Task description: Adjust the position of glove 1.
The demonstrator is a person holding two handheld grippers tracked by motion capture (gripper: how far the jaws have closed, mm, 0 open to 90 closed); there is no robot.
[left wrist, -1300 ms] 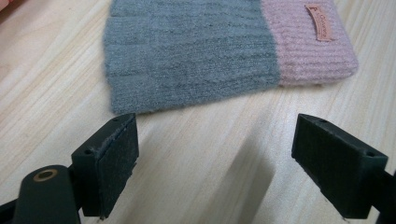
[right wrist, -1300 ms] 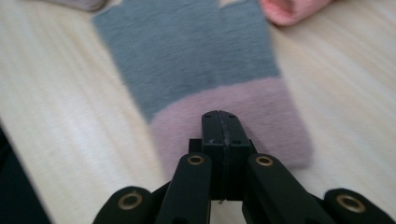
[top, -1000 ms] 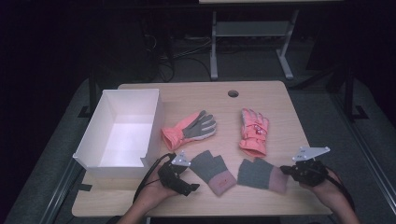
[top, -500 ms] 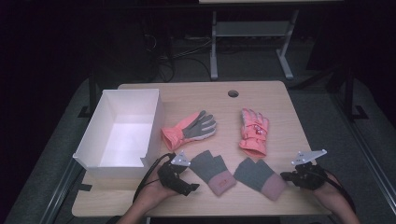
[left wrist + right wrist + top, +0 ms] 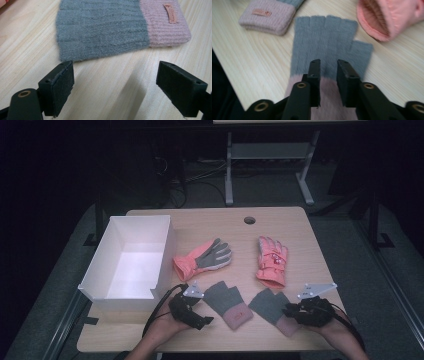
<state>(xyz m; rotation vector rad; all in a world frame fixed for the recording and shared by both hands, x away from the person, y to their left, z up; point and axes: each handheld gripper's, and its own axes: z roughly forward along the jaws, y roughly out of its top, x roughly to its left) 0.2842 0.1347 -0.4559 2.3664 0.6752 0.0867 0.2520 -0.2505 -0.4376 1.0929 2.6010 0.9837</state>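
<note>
Your right gripper (image 5: 291, 311) dragged the right grey glove (image 5: 268, 306) left, toward the left grey glove (image 5: 226, 301); jaws narrow, pinching its cuff. Left gripper (image 5: 200, 321) sat wide, empty, beside its glove. Pairing's prob. underway; white box (image 5: 95, 285) unused.

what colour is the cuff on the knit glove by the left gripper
Pale pink cuff on the grey glove; left gripper view.

A wooden table (image 5: 300, 227) carries four gloves and a white box (image 5: 131, 257).
</note>
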